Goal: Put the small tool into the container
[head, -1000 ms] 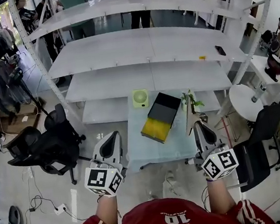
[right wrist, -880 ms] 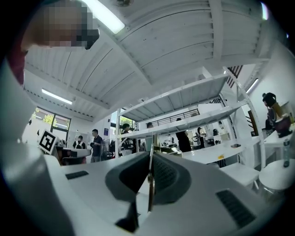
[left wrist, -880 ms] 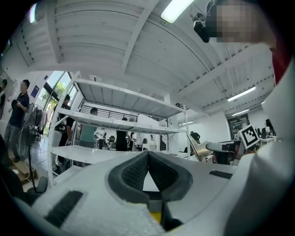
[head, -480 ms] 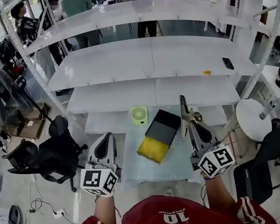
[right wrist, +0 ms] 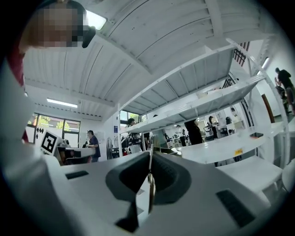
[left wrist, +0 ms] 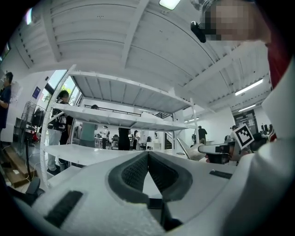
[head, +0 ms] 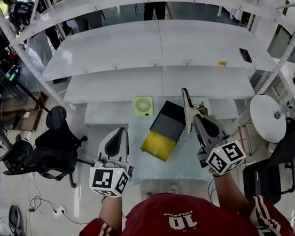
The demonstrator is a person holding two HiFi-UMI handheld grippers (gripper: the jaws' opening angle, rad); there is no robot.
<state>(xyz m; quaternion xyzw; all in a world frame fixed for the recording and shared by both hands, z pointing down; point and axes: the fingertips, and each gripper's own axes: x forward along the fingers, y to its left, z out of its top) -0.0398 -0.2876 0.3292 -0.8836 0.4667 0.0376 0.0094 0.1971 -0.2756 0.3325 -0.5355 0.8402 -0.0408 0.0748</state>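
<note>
Read only "10" on the red shirt (head: pixel 180 221), upside down. Pinched the small tool (right wrist: pixel 150 184), thin and edge-on, between the closed jaws of the right gripper (head: pixel 197 121), up beside the right edge of the black-and-yellow container (head: pixel 162 129), not inside it. Showed the left gripper (left wrist: pixel 148 157) with jaws pressed together on nothing.

A lab-like workshop hall: tall white metal shelving (head: pixel 148 44), office chairs (head: pixel 52 151), people (left wrist: pixel 123 139) standing about.

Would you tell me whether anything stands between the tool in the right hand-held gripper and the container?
Nothing visible does: the container lies just left of the tool, with only bare table between.
</note>
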